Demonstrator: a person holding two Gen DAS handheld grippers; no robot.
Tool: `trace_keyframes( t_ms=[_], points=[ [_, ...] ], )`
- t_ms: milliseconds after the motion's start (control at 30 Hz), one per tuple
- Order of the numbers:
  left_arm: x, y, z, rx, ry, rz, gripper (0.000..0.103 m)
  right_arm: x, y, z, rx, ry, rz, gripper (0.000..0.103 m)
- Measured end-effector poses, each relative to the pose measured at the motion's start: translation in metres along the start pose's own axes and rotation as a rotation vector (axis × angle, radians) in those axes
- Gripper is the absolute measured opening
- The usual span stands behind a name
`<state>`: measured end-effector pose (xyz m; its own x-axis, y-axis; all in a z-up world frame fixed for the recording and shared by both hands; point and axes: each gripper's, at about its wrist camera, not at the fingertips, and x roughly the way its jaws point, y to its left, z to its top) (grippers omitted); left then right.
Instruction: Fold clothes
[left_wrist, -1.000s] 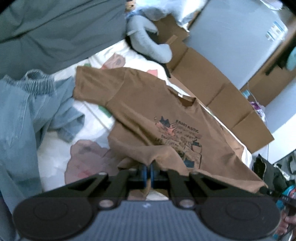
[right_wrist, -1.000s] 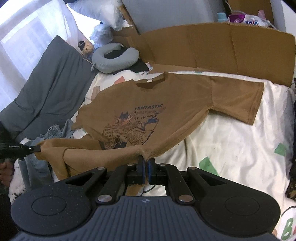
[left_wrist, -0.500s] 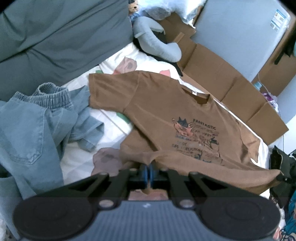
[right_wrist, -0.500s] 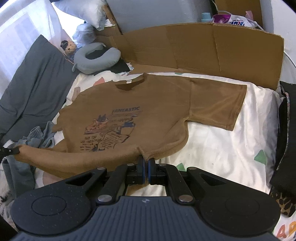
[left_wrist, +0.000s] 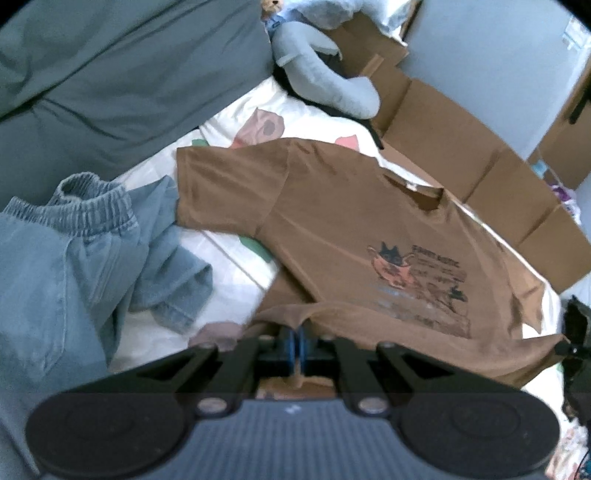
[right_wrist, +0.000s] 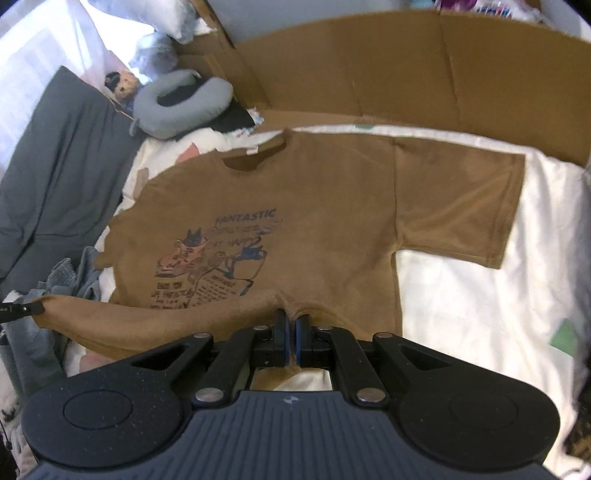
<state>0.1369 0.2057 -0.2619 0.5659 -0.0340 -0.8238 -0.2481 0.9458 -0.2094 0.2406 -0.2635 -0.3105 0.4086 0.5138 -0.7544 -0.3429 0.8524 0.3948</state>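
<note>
White bedsheet (right_wrist: 461, 295), cardboard (right_wrist: 406, 66) at 12. Brown t-shirt (right_wrist: 314, 192) flat mid-bed, jeans (left_wrist: 55, 258) at 9. Left gripper (left_wrist: 295, 341) and right gripper (right_wrist: 290, 338) both clamped on hem. I'd carry hem toward collar evenly, keeping it taut, level.

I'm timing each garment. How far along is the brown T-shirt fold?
Done: brown T-shirt lies spread print-up. In hand: left gripper and right gripper are each shut on its bottom hem, lifting it. Left: every fold, then the blue jeans.
</note>
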Motion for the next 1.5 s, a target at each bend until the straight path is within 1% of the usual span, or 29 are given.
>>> trace_keyframes(
  t_ms=[200, 267, 400, 433, 467, 500, 533, 600, 633, 667, 700, 733, 767, 833, 867, 933, 1000, 1067, 1200, 1267, 1300, 1433, 1500],
  points=[
    [0.046, 0.001, 0.019, 0.025, 0.018, 0.024, 0.003, 0.05, -0.009, 0.013, 0.018, 0.049, -0.01, 0.001],
    [0.062, 0.002, 0.024, 0.029, 0.027, 0.03, 0.003, 0.06, -0.013, 0.018, 0.038, 0.056, -0.009, 0.005],
    [0.091, 0.002, 0.036, 0.035, 0.046, 0.054, 0.003, 0.076, -0.023, 0.028, 0.085, 0.065, 0.002, 0.006],
    [0.097, 0.003, 0.039, 0.032, 0.05, 0.062, 0.003, 0.077, -0.025, 0.029, 0.101, 0.064, 0.012, 0.011],
    [0.103, 0.002, 0.041, 0.029, 0.055, 0.074, 0.003, 0.075, -0.028, 0.03, 0.115, 0.059, 0.023, 0.019],
    [0.106, 0.001, 0.043, 0.028, 0.057, 0.081, 0.003, 0.073, -0.029, 0.031, 0.126, 0.056, 0.033, 0.025],
    [0.109, -0.001, 0.044, 0.033, 0.063, 0.089, 0.004, 0.07, -0.03, 0.03, 0.136, 0.052, 0.038, 0.038],
    [0.114, -0.006, 0.044, 0.042, 0.087, 0.102, 0.009, 0.06, -0.03, 0.029, 0.142, 0.025, 0.027, 0.042],
    [0.113, -0.008, 0.042, 0.038, 0.098, 0.093, 0.016, 0.054, -0.031, 0.027, 0.144, 0.007, 0.017, 0.044],
    [0.111, -0.009, 0.041, 0.033, 0.107, 0.081, 0.028, 0.047, -0.031, 0.025, 0.147, -0.011, 0.006, 0.044],
    [0.109, -0.01, 0.039, 0.027, 0.116, 0.069, 0.034, 0.04, -0.032, 0.023, 0.15, -0.026, 0.003, 0.044],
    [0.108, -0.012, 0.037, 0.022, 0.125, 0.058, 0.044, 0.035, -0.031, 0.02, 0.151, -0.039, 0.002, 0.044],
    [0.103, -0.015, 0.035, 0.022, 0.122, 0.056, 0.051, 0.029, -0.031, 0.016, 0.152, -0.052, 0.002, 0.044],
    [0.093, -0.022, 0.029, 0.027, 0.116, 0.046, 0.056, 0.02, -0.029, 0.007, 0.151, -0.066, 0.001, 0.044],
    [0.088, -0.027, 0.026, 0.036, 0.119, 0.032, 0.061, 0.017, -0.028, 0.001, 0.149, -0.067, 0.003, 0.044],
    [0.079, -0.037, 0.019, 0.055, 0.125, 0.001, 0.068, 0.015, -0.022, -0.011, 0.127, -0.06, -0.004, 0.044],
    [0.07, -0.047, 0.013, 0.08, 0.132, -0.027, 0.068, 0.012, -0.017, -0.023, 0.107, -0.061, -0.012, 0.044],
    [0.064, -0.06, 0.008, 0.103, 0.136, -0.049, 0.068, 0.006, -0.011, -0.036, 0.093, -0.092, -0.016, 0.044],
    [0.052, -0.081, -0.002, 0.111, 0.152, -0.101, 0.069, -0.003, 0.006, -0.053, 0.067, -0.118, -0.021, 0.044],
    [0.043, -0.094, -0.008, 0.129, 0.145, -0.151, 0.069, -0.007, 0.014, -0.06, 0.047, -0.12, -0.035, 0.044],
    [0.039, -0.103, -0.012, 0.147, 0.137, -0.152, 0.069, -0.009, 0.018, -0.062, 0.036, -0.12, -0.044, 0.044],
    [0.031, -0.135, -0.026, 0.238, 0.092, -0.084, 0.07, -0.018, 0.025, -0.073, 0.008, -0.132, -0.073, 0.044],
    [0.034, -0.151, -0.035, 0.291, 0.115, -0.114, 0.069, -0.022, 0.024, -0.078, 0.01, -0.13, -0.041, 0.044]
  ],
)
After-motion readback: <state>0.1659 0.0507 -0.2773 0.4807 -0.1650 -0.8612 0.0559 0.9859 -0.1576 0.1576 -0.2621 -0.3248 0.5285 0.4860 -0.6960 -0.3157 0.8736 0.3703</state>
